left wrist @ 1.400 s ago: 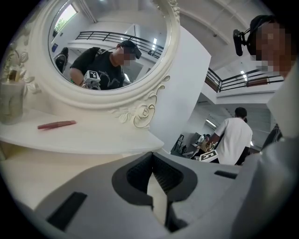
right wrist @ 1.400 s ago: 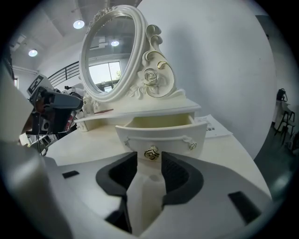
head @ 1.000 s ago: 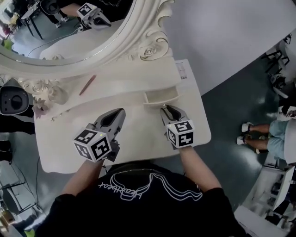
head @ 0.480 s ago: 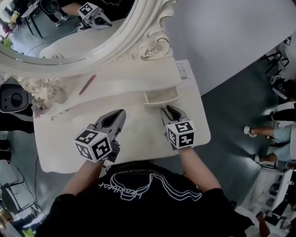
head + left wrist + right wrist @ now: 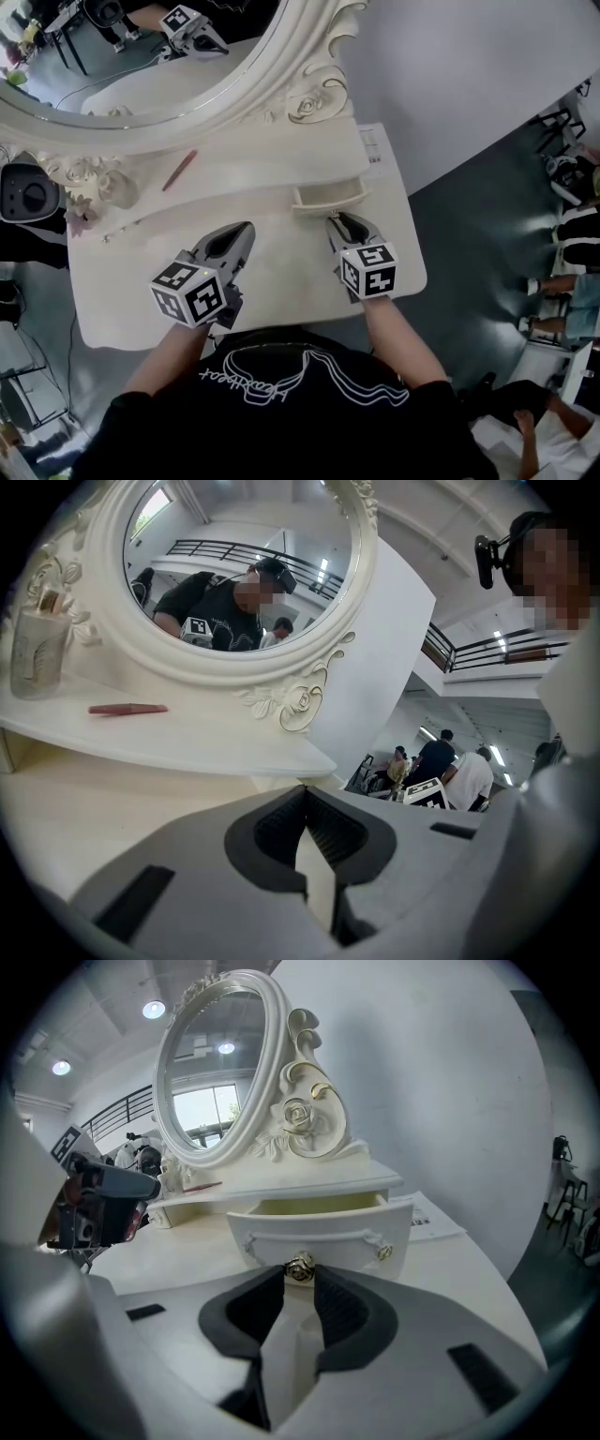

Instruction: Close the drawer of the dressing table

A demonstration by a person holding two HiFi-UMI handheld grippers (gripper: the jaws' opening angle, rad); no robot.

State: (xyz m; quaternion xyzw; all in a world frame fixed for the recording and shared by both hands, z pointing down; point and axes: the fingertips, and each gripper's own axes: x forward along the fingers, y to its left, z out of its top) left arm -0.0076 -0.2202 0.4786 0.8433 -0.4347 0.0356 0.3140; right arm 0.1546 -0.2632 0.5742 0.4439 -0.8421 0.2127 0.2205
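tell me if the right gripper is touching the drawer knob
Touching. The right gripper view shows the gold knob sitting between the fingertips of the right gripper, which close on both its sides with no gap showing.

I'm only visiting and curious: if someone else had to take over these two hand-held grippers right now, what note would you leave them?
Left gripper: jaws shut with nothing between them, over the dressing table, to the left of the drawer.
Right gripper: jaws appear closed on the gold knob at the front of the drawer.
Drawer: pulled out from under the mirror shelf.
Done: the knob is gripped.
Left to do: push the drawer fully in, then let go of the knob.
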